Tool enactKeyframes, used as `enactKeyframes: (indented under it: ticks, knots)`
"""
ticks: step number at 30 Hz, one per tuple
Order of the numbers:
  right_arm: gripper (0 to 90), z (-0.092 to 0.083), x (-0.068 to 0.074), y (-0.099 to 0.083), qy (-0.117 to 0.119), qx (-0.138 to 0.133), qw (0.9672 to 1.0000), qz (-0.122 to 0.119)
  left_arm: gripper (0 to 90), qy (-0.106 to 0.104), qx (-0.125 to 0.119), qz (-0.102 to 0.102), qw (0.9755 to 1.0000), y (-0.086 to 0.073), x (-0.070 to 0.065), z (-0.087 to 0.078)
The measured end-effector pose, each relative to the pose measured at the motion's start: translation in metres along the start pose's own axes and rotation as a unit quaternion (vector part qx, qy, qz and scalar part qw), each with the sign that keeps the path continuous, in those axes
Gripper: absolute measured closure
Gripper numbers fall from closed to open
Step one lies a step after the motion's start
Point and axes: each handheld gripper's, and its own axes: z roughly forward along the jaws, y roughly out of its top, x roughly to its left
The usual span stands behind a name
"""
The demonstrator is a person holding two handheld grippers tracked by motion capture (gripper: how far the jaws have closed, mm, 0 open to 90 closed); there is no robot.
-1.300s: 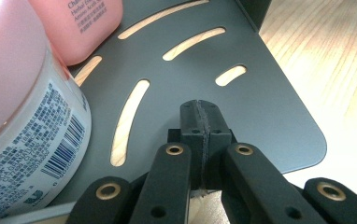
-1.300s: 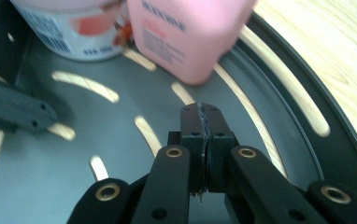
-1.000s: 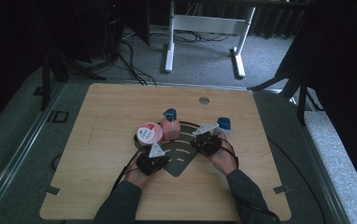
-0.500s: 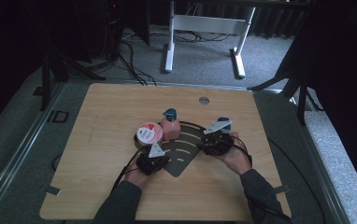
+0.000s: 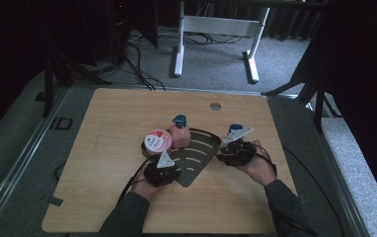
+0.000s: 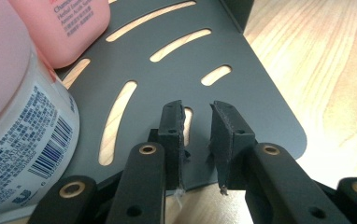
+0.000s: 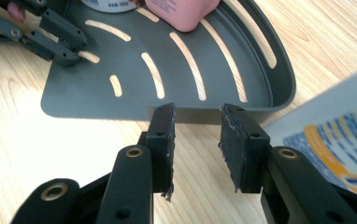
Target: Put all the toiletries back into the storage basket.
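Left tongs (image 6: 197, 126) have just been opening over the near corner of the dark shelf (image 5: 196, 158), nothing pinched. Right tongs (image 7: 197, 135), also open and empty, have backed off its edge. Shelf lies released on the counter (image 5: 107, 113), bottle (image 5: 179, 133) and jar (image 5: 157, 141) aboard.

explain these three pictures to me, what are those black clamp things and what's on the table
A person sits at a wooden table and holds a hand-held two-jaw gripper in each hand, no robot arm involved. The high view looks down from above: left gripper, right gripper. The other two pictures come from cameras riding on each gripper, looking along its black jaws.

On the table lies a dark slotted corner tray. A pink bottle and a white jar with a pink lid stand on it. A blue and white item sits beside the right gripper; what it is I cannot tell.

Both grippers have just opened and hold nothing. The left jaws straddle the tray's edge without pressing.
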Motion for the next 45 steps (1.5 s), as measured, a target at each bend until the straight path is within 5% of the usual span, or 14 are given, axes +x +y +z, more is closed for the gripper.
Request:
enactKeyframes:
  ticks: [21, 45]
  knots:
    - [60.0, -0.029, -0.029, -0.019, 0.01, 0.032, 0.9994, -0.013, 71.6, 0.001, 0.006, -0.01, 0.9999, -0.016, 0.004, -0.026]
    - [54.2, -0.039, -0.065, -0.013, 0.002, 0.069, 0.9975, -0.014, 71.7, -0.004, 0.012, -0.025, 0.9996, -0.031, 0.008, -0.033]
